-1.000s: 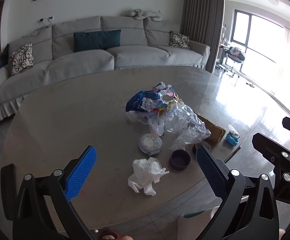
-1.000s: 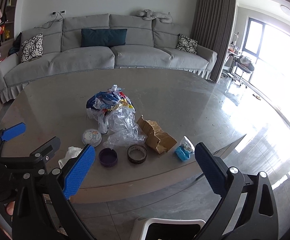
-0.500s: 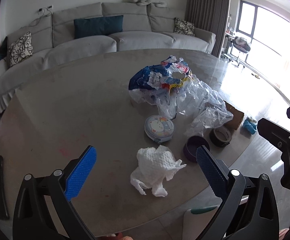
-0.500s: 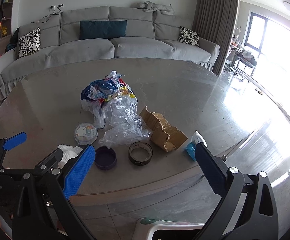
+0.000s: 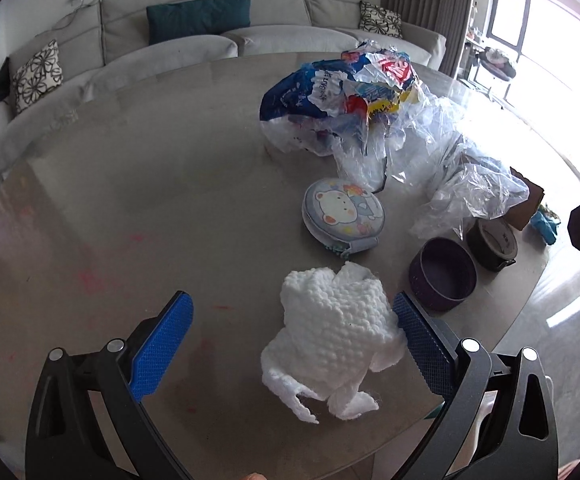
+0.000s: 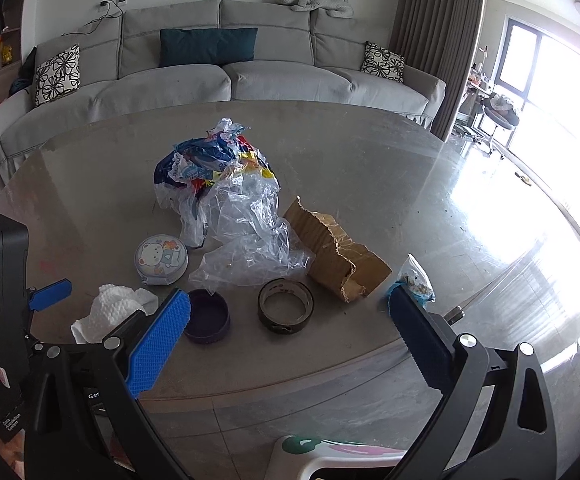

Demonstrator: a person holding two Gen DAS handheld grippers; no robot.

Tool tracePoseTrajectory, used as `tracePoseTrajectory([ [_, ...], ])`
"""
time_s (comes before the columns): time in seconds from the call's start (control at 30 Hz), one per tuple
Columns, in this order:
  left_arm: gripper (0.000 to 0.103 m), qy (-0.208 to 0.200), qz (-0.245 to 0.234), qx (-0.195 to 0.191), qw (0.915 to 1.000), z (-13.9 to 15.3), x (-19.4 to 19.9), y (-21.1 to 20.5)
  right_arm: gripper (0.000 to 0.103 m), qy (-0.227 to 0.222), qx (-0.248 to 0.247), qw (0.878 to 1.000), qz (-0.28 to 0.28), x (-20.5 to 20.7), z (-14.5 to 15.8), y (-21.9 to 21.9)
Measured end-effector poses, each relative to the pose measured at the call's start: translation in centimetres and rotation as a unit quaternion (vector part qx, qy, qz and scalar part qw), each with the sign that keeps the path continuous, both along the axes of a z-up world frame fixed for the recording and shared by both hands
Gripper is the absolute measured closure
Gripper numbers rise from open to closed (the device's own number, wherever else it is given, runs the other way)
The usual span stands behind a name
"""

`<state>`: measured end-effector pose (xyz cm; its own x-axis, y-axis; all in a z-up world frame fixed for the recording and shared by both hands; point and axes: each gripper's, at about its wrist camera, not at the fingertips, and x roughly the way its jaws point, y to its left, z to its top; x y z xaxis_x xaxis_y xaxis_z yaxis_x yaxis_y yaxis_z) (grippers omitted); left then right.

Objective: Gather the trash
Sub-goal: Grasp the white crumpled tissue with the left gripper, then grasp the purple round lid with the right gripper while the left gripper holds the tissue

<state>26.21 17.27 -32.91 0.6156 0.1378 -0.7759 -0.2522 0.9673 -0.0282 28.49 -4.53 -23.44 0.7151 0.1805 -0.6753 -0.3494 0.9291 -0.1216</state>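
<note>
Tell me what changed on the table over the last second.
The left gripper moved forward and down over the table, so the tissue now sits between its open fingers, against the right-hand one; nothing is gripped yet. The right gripper also eased closer, open and empty. The tissue, tin, purple cup, tape roll, bags and cardboard stayed put.

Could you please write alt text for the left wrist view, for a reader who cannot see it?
The open left hand-held gripper frames a crumpled white paper towel on a grey table, its right finger touching the towel. Beyond lie a round bear-print case, a purple cup and crumpled plastic bags.
</note>
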Motion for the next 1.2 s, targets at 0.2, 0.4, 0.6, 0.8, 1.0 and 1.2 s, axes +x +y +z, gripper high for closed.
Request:
tracePoseTrajectory([
  [0.2,0.004,0.017,-0.007,-0.001,0.9998,-1.2,0.8,0.0,0.004,0.0,0.002,1.0,0.0,0.3,-0.3,0.2],
  [0.4,0.006,0.018,-0.011,0.016,0.9997,-1.6,1.3,-0.4,0.004,0.005,0.003,1.0,-0.001,0.5,-0.8,0.2],
  [0.6,0.056,0.007,-0.059,0.023,0.998,-0.7,0.7,-2.1,0.004,0.007,0.007,1.0,-0.003,0.4,-0.9,0.1],
  [0.8,0.075,0.001,-0.057,0.024,0.9981,0.1,0.0,-2.3,0.004,0.005,0.005,1.0,-0.005,0.1,-0.9,0.0],
  [1.0,0.075,-0.013,-0.041,0.015,0.999,1.4,-0.8,-1.1,0.004,0.012,0.012,1.0,-0.003,-0.1,-1.4,0.5],
  [1.2,0.075,-0.02,-0.034,0.017,0.9991,2.1,-1.4,0.2,0.004,0.02,0.017,1.0,0.003,0.0,-2.3,1.5],
])
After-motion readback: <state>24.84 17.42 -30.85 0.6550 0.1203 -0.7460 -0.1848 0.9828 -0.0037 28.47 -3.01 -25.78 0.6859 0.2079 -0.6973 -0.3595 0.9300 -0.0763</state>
